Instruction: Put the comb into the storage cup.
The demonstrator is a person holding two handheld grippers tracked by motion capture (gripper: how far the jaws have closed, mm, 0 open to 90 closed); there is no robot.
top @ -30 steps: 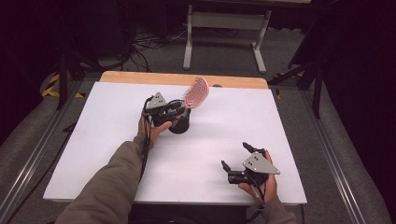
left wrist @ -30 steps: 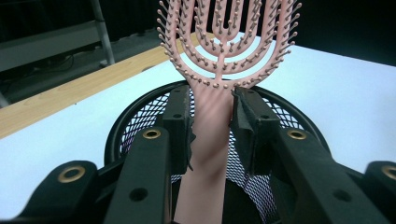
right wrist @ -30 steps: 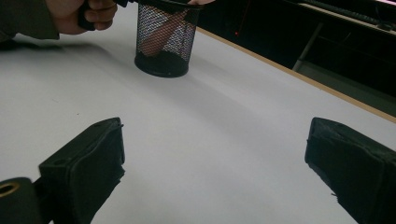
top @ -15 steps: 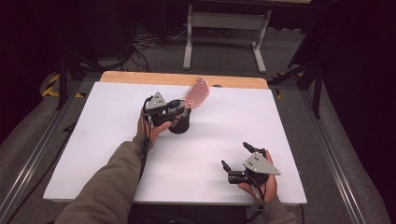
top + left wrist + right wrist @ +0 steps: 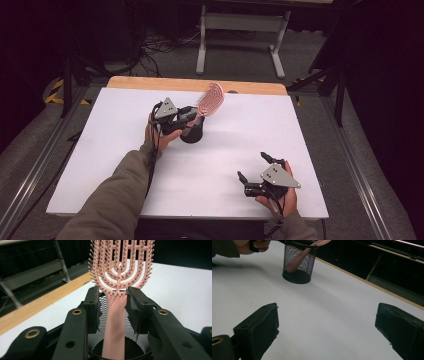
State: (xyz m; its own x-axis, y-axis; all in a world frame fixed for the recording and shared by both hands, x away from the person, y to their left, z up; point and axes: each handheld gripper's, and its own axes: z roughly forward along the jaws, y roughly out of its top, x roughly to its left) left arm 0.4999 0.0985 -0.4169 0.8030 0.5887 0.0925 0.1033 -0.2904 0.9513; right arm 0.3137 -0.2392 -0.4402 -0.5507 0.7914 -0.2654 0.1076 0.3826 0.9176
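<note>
One pink hairbrush (image 5: 117, 322) between left hand-held gripper (image 5: 113, 307) pads, just loosened, standing in mesh cup (image 5: 192, 134).

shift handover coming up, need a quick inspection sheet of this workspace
surface: white table, wooden strip along its far edge
job's things: pink hairbrush handle-down in black mesh cup, head leaning out over the rim
clutter: nothing seen
grippers: left gripper fingers either side of the brush handle with gaps, just been opening; right gripper open, nothing between
cables: cable along the left sleeve; tangle on the floor beyond
surroundings: dark room, grey desk frame behind
</note>
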